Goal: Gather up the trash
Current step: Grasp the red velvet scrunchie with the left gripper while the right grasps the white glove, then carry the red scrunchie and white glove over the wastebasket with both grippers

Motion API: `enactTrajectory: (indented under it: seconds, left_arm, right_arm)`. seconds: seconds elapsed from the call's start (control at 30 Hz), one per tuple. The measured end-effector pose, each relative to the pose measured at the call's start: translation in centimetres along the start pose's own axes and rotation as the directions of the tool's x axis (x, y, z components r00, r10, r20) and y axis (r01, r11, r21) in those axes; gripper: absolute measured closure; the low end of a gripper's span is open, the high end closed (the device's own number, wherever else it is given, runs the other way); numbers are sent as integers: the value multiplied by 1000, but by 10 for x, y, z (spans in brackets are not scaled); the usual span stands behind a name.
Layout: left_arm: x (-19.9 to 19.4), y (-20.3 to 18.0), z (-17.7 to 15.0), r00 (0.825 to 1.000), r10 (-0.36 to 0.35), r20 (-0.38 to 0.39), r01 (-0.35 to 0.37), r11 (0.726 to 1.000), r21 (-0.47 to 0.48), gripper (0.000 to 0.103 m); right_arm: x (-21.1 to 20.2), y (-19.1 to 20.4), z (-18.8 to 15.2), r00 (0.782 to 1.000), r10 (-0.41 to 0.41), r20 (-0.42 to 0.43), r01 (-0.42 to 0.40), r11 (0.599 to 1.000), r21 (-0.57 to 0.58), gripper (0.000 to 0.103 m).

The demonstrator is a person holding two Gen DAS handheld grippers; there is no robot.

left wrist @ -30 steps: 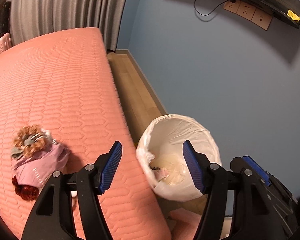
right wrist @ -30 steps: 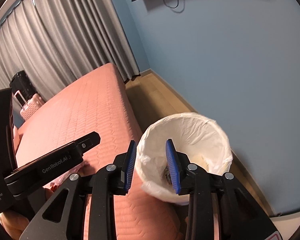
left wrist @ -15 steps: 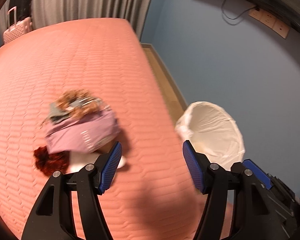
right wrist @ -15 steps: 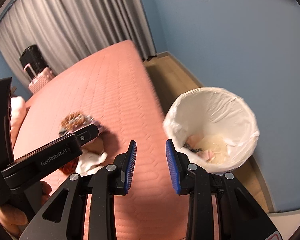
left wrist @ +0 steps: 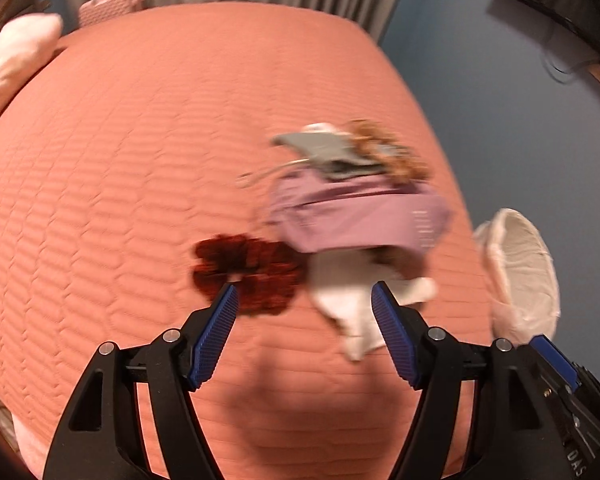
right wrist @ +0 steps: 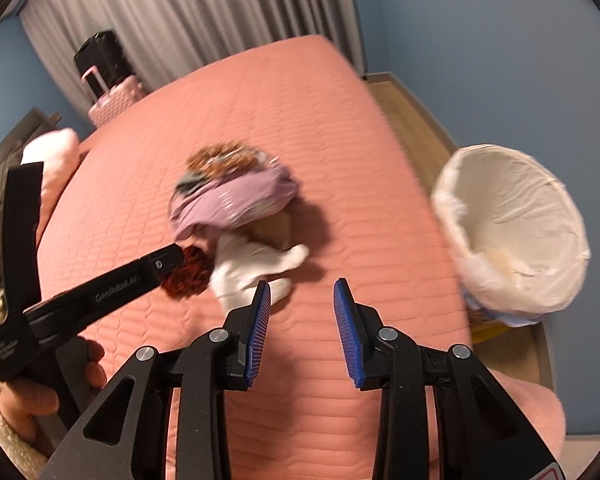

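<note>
Trash lies heaped near the middle of the pink bed (right wrist: 300, 92): a purple wrapper (right wrist: 236, 200) bulging over brownish scraps, a white tissue (right wrist: 256, 264) spilling from its near side, and a dark red tuft (right wrist: 188, 272) at about eight o'clock from the wrapper. Motion blur softens the pile in both views. At three o'clock from the heap, off the bed's edge, stands the bin (right wrist: 512, 236) with its white liner, some scraps already at the bottom.

The left claw (left wrist: 304, 300) hangs above the tuft and tissue with its jaws wide apart; they have just been opening, and nothing sits between the pads. The right claw (right wrist: 302, 294) has its jaws apart more narrowly and holds nothing, just short of the tissue's tip.

The heap looks loose and layered. A pinch on the tissue alone could probably drag the wrapper and scatter the scraps. A deep bite might catch the quilted cover. Light pieces could also drop on the way across to the bin.
</note>
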State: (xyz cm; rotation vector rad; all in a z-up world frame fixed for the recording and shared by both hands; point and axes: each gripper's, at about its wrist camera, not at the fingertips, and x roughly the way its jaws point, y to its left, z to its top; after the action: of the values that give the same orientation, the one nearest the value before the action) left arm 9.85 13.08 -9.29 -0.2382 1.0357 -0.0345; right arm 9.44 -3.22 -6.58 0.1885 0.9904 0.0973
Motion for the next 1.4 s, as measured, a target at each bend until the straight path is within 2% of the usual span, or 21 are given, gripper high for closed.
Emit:
enactTrajectory:
  seconds: [0.13, 0.3, 0.43, 0.67, 0.87, 0.9, 0.93, 0.97, 1.0, 1.03, 1.1, 1.4]
  left_arm:
    - [11, 30, 0, 999, 30, -26, -32, 998, -48, 37]
    - [29, 56, 0, 996, 57, -67, -63, 995, -81, 35]
    - [42, 69, 5, 995, 56, -88, -65, 993, -100, 34]
    - [65, 73, 15, 993, 26, -114, -38, 993, -110, 35]
    - [74, 67, 18, 993, 41, -112, -48, 997, -59, 49]
    - [74, 65, 17, 993, 45, -111, -51, 997, -55, 56]
    - [74, 64, 17, 993, 44, -111, -50, 998, -49, 61]
    - [74, 62, 17, 993, 35, -113, -40, 999, -38, 71]
    - [74, 60, 17, 993, 25, -116, -29, 999, -32, 79]
    - [73, 58, 16, 993, 21, -119, -24, 999, -27, 81]
    - [70, 52, 15, 993, 18, -116, -19, 1000, -13, 85]
    - [22, 19, 5, 999, -22, -49, 24, 999, 48, 87]
  right_arm:
    - [20, 24, -3, 999, 21, -37, -22, 999, -31, 64]
    - [46, 45, -3, 997, 24, -77, -28, 998, -60, 64]
    - [72, 54, -4, 992, 35, -121, -41, 998, -48, 64]
    - [104, 65, -6, 985, 7, -172, -18, 998, -68, 64]
    - [123, 64, -7, 979, -15, -201, 2, 998, -63, 66]
    - [125, 64, -7, 979, -21, -204, 8, 998, -66, 70]
    - [127, 64, -8, 978, -24, -208, 10, 998, -69, 78]
    - [129, 64, -10, 976, -22, -216, 7, 998, -70, 86]
    - [130, 64, -10, 975, -16, -223, 1, 998, -69, 89]
    - [130, 65, -11, 974, -14, -226, -2, 997, -71, 94]
    - [127, 67, -11, 975, -16, -222, -3, 996, -84, 95]
    - [86, 65, -7, 990, -2, -142, -14, 994, -109, 97]
